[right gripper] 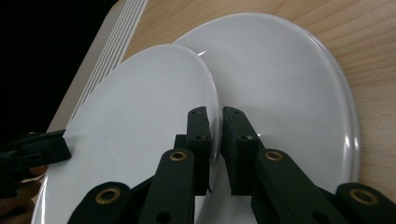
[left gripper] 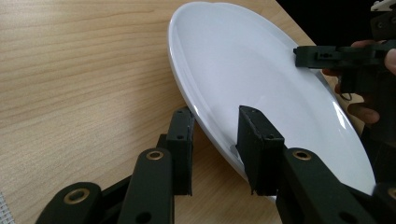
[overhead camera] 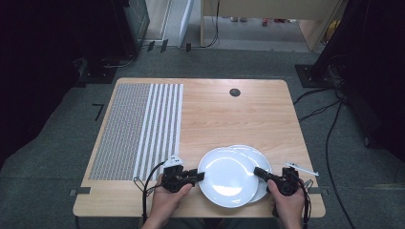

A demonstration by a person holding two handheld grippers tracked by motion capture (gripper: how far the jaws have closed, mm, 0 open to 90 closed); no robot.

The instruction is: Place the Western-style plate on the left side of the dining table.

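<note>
We've got the top plate (overhead camera: 228, 176) near the front edge of the bench (overhead camera: 215, 109), right of centre, lying across a second plate (overhead camera: 260, 162) that peeks out behind it towards the right edge. Our left hand-held gripper (overhead camera: 200, 176) is clamped on the top plate's left rim; in the left gripper view (left gripper: 217, 135) the jaws are nearly closed, one under the rim and one on the white face, and the plate tilts up off the wood. Our right hand-held gripper (overhead camera: 258, 171) has the opposite rim; in the right gripper view (right gripper: 215, 119) the two jaws stand almost together with the thin edge of the top plate (right gripper: 140, 135) pinched between them, and the second plate (right gripper: 289, 93) lies flat beyond, partly under the first. Both hands sit at the front edge, the left hand (overhead camera: 168, 193) and the right hand (overhead camera: 286, 200) well apart with the plate between them. A striped mat (overhead camera: 138, 129) covers the bench's left side, and a small dark hole (overhead camera: 234, 92) sits near the back edge.
</note>
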